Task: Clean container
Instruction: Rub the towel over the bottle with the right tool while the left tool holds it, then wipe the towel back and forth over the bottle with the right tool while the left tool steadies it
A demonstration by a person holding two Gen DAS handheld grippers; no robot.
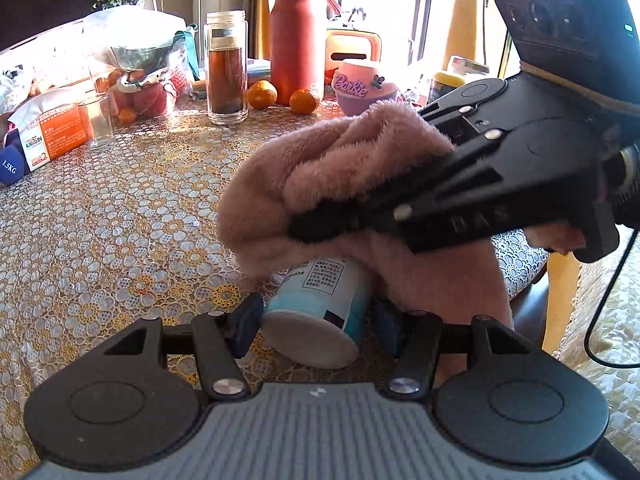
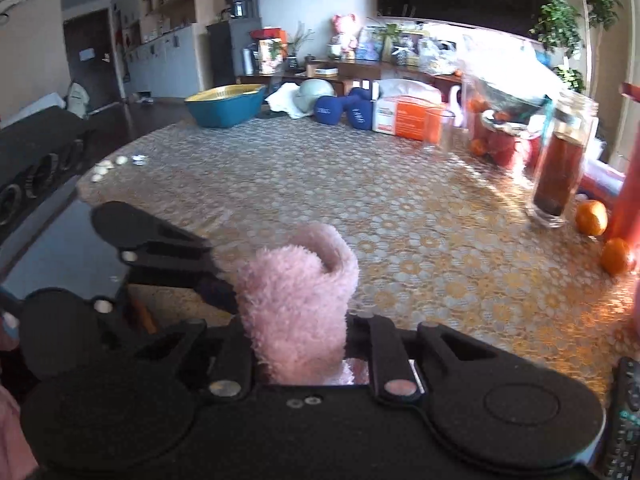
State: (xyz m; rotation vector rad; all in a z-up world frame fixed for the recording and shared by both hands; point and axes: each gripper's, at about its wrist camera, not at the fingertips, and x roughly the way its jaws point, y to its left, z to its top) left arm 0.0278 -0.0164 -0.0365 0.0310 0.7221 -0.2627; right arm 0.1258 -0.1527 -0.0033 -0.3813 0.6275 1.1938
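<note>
Two tools busy — left tool (image 1: 316, 322) pinches container (image 1: 320, 312) steady; right tool (image 1: 316, 226) clamps pink cloth (image 1: 320, 176) over its mouth, likely for wiping.

Right gripper (image 2: 298, 344) jaws clamped on pink fluffy cloth (image 2: 298, 300), patterned table (image 2: 400, 208), left gripper (image 2: 216, 292) alongside
</note>
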